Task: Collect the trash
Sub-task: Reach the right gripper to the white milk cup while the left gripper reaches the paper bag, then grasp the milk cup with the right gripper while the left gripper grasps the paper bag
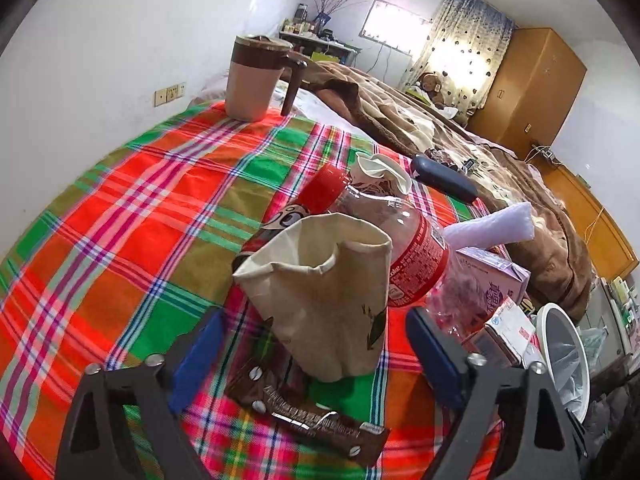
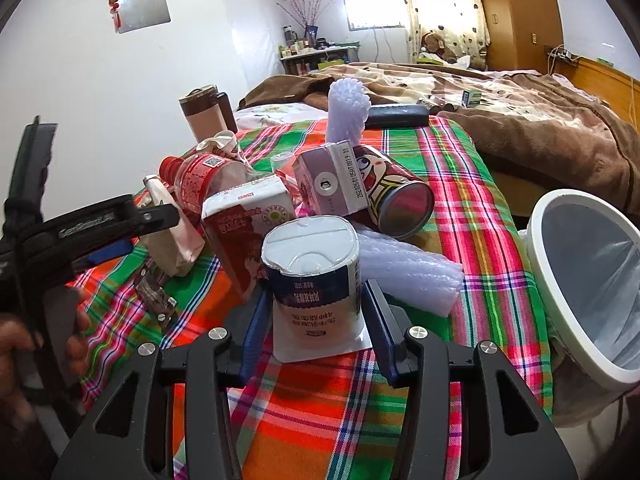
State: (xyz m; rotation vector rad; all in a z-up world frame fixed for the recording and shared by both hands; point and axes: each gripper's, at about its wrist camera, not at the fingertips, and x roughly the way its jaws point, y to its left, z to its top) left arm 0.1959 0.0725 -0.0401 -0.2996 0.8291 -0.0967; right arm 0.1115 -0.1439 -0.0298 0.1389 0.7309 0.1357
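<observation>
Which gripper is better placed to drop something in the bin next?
Right. The right gripper already brackets the white yogurt cup, with the bin close beside it; the left gripper only straddles the paper bag.

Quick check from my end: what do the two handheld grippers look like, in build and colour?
Both match: the left gripper and the right gripper each have black, triangular cut-out frames with silver screws, carrying flat blue pads on the jaws. In the right wrist view the left gripper's black body bears pale lettering, too blurred to read. No cables or sleeves show.
</observation>
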